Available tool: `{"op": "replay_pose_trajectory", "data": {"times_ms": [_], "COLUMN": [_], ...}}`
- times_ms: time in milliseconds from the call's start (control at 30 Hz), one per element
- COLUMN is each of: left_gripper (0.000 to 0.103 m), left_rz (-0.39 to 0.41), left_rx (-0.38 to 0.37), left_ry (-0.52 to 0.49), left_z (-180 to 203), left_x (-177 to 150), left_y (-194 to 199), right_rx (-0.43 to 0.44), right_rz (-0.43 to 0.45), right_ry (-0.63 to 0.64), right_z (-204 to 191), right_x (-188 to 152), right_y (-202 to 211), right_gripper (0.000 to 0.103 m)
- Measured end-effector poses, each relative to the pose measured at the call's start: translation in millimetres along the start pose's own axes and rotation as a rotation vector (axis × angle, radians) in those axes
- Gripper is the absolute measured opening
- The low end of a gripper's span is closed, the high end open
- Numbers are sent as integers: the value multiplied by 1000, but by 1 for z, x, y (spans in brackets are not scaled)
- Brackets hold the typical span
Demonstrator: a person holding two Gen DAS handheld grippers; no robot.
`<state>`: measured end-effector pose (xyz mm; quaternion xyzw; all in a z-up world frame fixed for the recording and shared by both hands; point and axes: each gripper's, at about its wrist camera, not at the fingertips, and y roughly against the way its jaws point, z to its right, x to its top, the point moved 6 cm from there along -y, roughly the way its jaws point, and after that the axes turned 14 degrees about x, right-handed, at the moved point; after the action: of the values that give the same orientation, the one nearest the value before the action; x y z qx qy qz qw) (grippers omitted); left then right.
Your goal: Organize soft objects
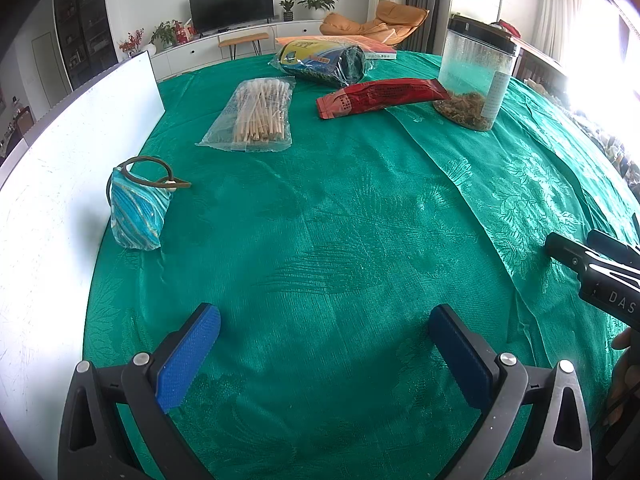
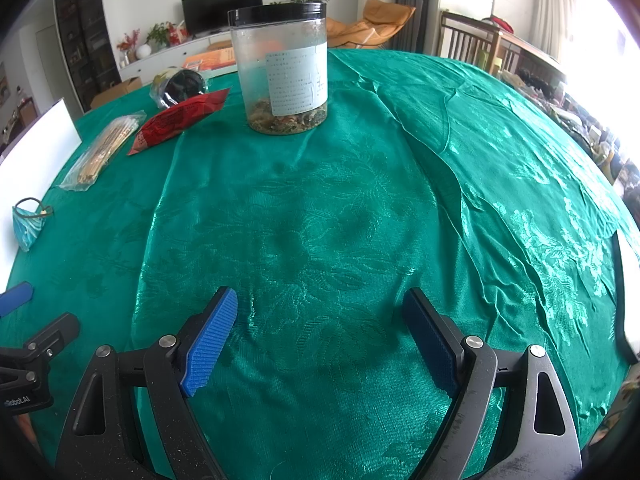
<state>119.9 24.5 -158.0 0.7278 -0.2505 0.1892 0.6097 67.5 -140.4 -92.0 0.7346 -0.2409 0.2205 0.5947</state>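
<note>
A small blue striped pouch (image 1: 137,211) with a brown loop stands at the table's left edge; it also shows in the right wrist view (image 2: 28,226). A clear bag of wooden sticks (image 1: 256,114), a red packet (image 1: 380,96) and a dark wrapped roll (image 1: 324,62) lie farther back on the green tablecloth (image 1: 340,240). My left gripper (image 1: 324,344) is open and empty above the cloth. My right gripper (image 2: 320,332) is open and empty, well short of the plastic jar (image 2: 282,68).
A white board (image 1: 60,184) stands along the table's left side. The jar (image 1: 474,76) with a black lid stands at the back right. A book (image 1: 352,42) lies behind the roll. Chairs and clutter stand beyond the right edge.
</note>
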Motion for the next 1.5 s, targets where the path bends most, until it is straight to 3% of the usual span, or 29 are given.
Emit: {"op": "replay_pose_trajectory", "data": {"times_ms": [667, 733, 800, 967, 1067, 1167, 1267, 1300, 1333, 1367, 1433, 1500], "left_gripper": [103, 103, 103, 103, 103, 103, 103, 103, 103, 103, 103, 103], "left_rz": [1, 1, 1, 1, 3, 4, 8, 8, 8, 8, 6, 5], "left_rx": [-2, -2, -2, -5, -9, -15, -26, -29, -29, -27, -22, -16], "left_ry": [1, 1, 1, 0, 0, 3, 12, 14, 15, 13, 7, 2], "left_z": [0, 0, 0, 1, 1, 1, 0, 0, 0, 0, 0, 1], "left_x": [0, 1, 0, 1, 1, 2, 2, 2, 2, 2, 1, 2], "left_y": [0, 0, 0, 0, 1, 1, 1, 1, 1, 1, 0, -1], "right_rx": [-1, 77, 155, 230, 186, 140, 194, 224, 259, 265, 262, 328], "right_rz": [-6, -6, 3, -31, -175, -288, -380, -418, -449, -446, -444, -440], "right_ry": [-2, 15, 124, 617, 822, 848, 770, 737, 706, 677, 606, 493], "right_z": [-1, -11, -38, -130, -162, -166, -161, -158, -156, -154, -145, -134], "right_x": [0, 7, 28, 107, 133, 149, 149, 145, 140, 138, 130, 114], "right_y": [0, -1, -5, -32, -81, -127, -151, -152, -149, -144, -130, -107], "right_gripper": [87, 87, 87, 86, 85, 84, 83, 69, 29, 18, 16, 16]}}
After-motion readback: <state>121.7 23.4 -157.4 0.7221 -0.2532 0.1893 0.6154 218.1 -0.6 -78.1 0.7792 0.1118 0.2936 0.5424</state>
